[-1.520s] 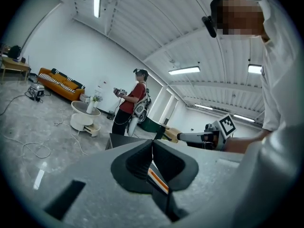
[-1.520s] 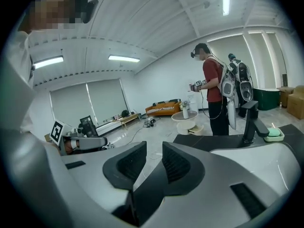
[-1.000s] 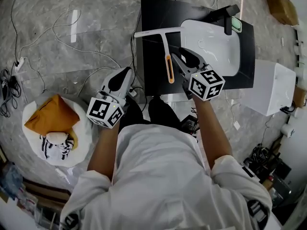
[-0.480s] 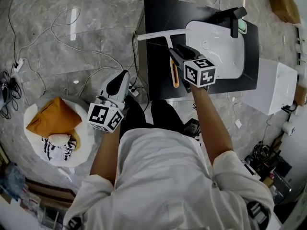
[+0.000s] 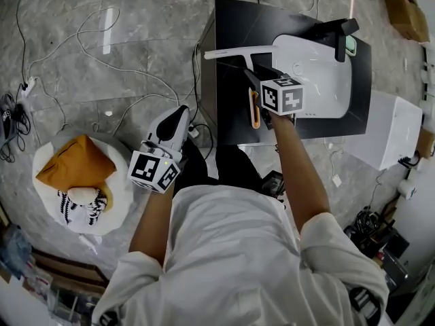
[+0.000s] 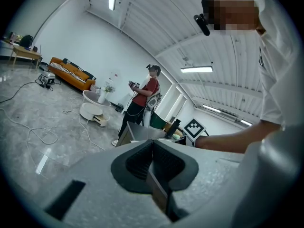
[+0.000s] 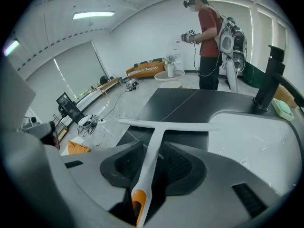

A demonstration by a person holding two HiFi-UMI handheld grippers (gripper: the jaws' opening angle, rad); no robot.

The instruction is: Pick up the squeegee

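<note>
The squeegee has a white blade and a white handle with an orange end. It lies on the black counter, left of the sink. My right gripper sits over the handle. In the right gripper view the handle runs between the pads of the right gripper, which is shut on the squeegee; the blade lies crosswise ahead. My left gripper hangs off the counter's left front corner, over the floor. Seen in its own view, the left gripper is shut and holds nothing.
A white sink with a black faucet fills the counter's right side. A white box stands to the right. Cables cross the grey floor, and a round white stool holding an orange cushion sits at left. Another person stands beyond the counter.
My right gripper has moved forward and left over the squeegee handle and closed around it. The left gripper has drifted slightly right and stays shut.
</note>
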